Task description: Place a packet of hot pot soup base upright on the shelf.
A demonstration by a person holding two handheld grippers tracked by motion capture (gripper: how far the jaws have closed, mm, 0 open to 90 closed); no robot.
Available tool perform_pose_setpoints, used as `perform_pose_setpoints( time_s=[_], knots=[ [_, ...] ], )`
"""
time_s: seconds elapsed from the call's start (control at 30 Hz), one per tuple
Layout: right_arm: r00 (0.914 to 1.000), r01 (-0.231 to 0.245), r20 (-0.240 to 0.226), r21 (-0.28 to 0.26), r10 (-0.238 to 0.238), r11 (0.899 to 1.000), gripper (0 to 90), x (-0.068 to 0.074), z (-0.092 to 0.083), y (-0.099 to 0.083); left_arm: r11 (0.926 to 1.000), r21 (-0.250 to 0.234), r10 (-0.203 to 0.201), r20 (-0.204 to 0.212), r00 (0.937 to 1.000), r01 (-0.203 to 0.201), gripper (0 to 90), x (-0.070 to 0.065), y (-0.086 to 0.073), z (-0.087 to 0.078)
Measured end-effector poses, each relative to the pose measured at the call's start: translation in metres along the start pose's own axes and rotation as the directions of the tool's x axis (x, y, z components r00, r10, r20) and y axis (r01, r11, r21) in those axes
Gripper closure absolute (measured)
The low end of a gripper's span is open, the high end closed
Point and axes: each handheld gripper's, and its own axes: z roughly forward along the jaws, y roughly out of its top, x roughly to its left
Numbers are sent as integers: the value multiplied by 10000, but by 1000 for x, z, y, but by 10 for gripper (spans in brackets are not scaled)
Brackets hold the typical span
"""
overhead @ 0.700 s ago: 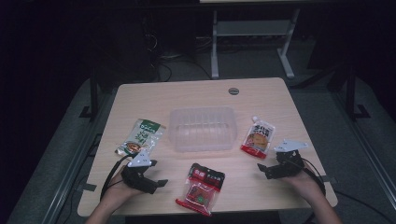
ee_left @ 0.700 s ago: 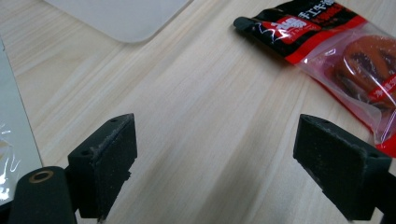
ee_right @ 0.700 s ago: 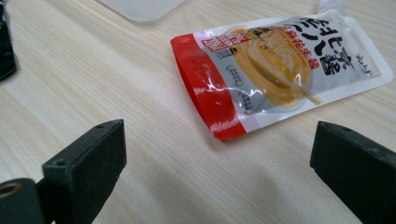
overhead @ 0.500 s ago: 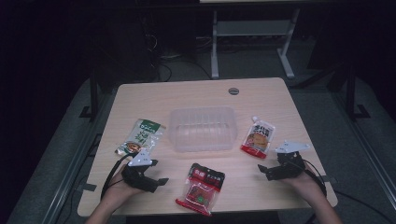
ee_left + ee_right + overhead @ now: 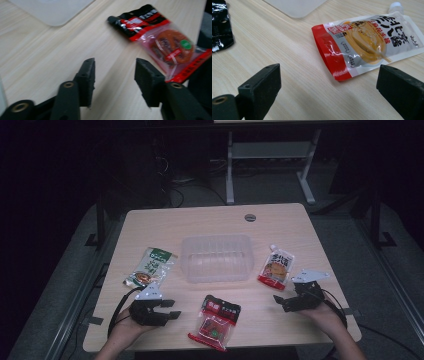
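High view first: I have the left gripper low at the near left of the table, jaws parted with nothing between them; the right gripper sits at the near right, jaws spread wide and likewise empty; neither is grasping anything. Between them, near the front edge, lies the red-and-black snack packet, flat on the wood; the left gripper's jaws point toward it but stand apart from it. Just beyond the right gripper I see the red-and-white sauce pouch, lying flat beside the clear plastic tray at the table's middle; a green packet lies on the tray's other side, near the left gripper.

Left gripper view shows me bare wood between the two black jaws; the snack packet lies ahead and to the right, a tray corner further off. Right gripper view has the sauce pouch ahead between the wide jaws, not touched, its white cap at the far end; the black end of the snack packet shows at the left edge.
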Motion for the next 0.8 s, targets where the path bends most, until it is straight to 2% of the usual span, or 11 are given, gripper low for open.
perform_pose_setpoints(
  time_s=[0.13, 0.3, 0.33, 0.67, 0.73, 0.8],
  knots=[
    [10000, 57, 19, -145, -57, 9999, 53, 1, -1, 0, 9999, -118, 5, 321, 9995, -1, 643, -7, 4, 0],
    [10000, -15, 9, -137, 15, 9999, 53, 0, -2, 1, 9996, -258, 95, 641, 9979, -79, 837, -13, 10, 0],
    [10000, 36, 0, -98, -36, 9999, 54, 0, -1, 0, 9995, -301, 153, 871, 9961, -127, 881, -15, 12, 0],
    [10000, -61, 66, -87, 61, 9999, 55, -1, -1, 0, 9968, 215, 733, 1540, 9854, -775, 896, -36, 19, 18],
    [9999, -85, 63, -113, 86, 9999, 55, -1, -1, -1, 9948, 343, 892, 1541, 9840, -956, 897, -37, 20, 21],
    [9999, -126, 65, -100, 126, 9999, 56, 0, -2, -2, 9953, 370, 825, 1512, 9850, -890, 896, -39, 21, 23]
  ],
)
